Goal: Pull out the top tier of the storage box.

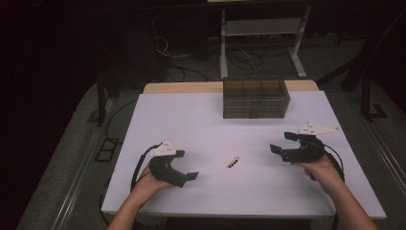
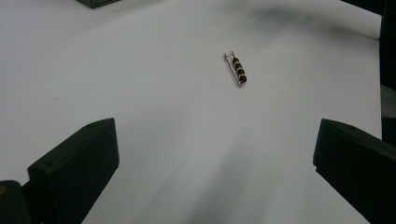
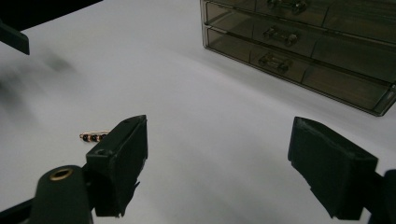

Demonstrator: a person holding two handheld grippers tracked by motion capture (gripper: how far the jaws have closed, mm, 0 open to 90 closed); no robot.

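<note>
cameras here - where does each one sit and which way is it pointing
High view: fixed above the person's side, looking forward and down on the white table; both forearms, the left gripper and right gripper show.
Left gripper view: rides the left gripper, looking along its wide-apart jaws at the beaded pin.
Right gripper view: rides the right gripper, jaws apart, facing the smoky drawer box.
Shared: all three show the pin; high and right gripper views show the drawer box.

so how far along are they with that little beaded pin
Barely started. Done: nothing visible; the drawer box looks shut. In hand: nothing. The left claw and right claw are open, either side of the beaded pin, which lies loose on the table. Left: grasping it, likely stowing it.
</note>
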